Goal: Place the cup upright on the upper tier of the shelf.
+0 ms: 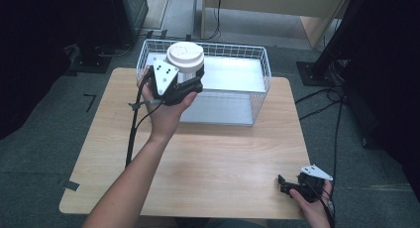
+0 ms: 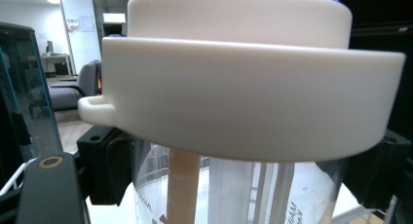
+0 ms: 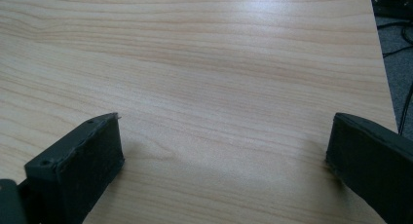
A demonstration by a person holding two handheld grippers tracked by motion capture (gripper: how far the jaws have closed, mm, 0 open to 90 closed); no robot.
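A clear plastic container with a wide white lid is held upright at the left end of the white wire basket, its lid above the rim. My left gripper is shut on the clear body just under the lid, with a black pad pressed against each side. A cream stick stands inside the container. My right gripper rests low at the table's front right corner, open, with bare wood between its fingers.
The wooden table stretches between the two hands. The basket stands at its back edge with a pale flat floor inside. Cables lie on the grey floor to the right, and dark stands flank the table.
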